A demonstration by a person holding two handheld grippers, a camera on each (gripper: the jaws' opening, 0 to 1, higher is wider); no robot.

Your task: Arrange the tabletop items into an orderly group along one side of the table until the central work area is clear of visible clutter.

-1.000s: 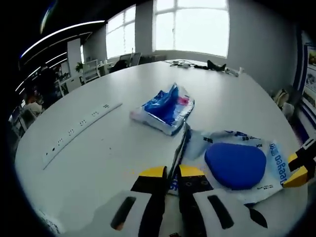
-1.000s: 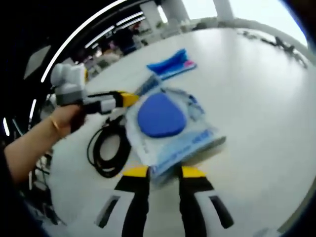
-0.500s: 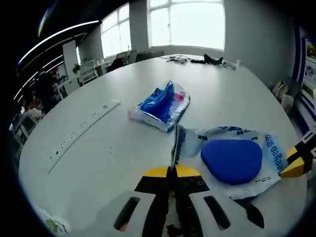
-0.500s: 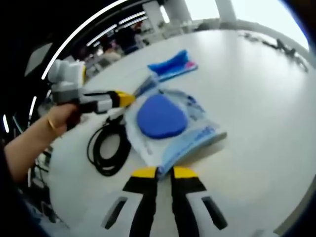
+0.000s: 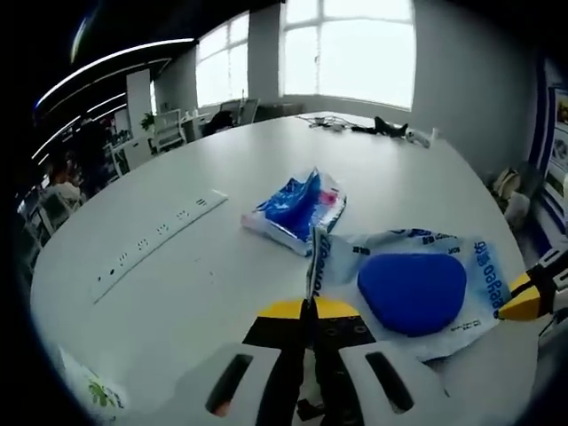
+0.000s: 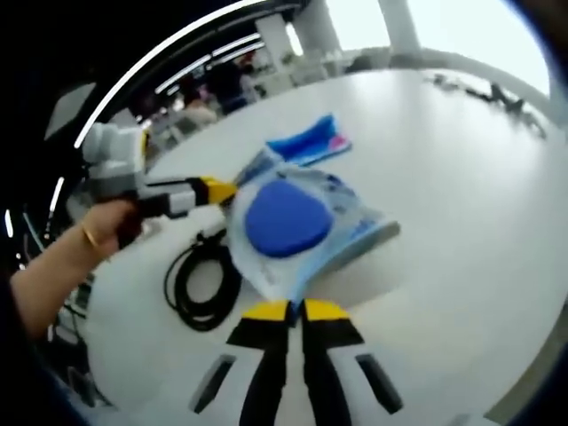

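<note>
A clear plastic bag with blue print, holding a round blue pad (image 5: 411, 291) (image 6: 284, 219), hangs lifted off the white table (image 5: 177, 284) between both grippers. My left gripper (image 5: 308, 311) is shut on the bag's left edge. At the opposite corner of the bag my right gripper (image 6: 294, 311) is shut on it. The left gripper (image 6: 217, 190) also appears in the right gripper view, held by a person's hand (image 6: 102, 226). The right gripper's yellow tip (image 5: 524, 302) pokes into the left gripper view. A smaller blue and pink packet (image 5: 297, 209) (image 6: 311, 142) lies on the table beyond.
A coiled black cable (image 6: 200, 284) lies on the table below the lifted bag. A long white power strip (image 5: 155, 244) runs along the left. Cables and small items (image 5: 373, 127) sit at the far edge by the windows. Chairs and desks stand beyond the table.
The right gripper closed on the bag's corner. Both grippers have raised the bag with the blue pad off the table. The left gripper stayed shut on its edge.
</note>
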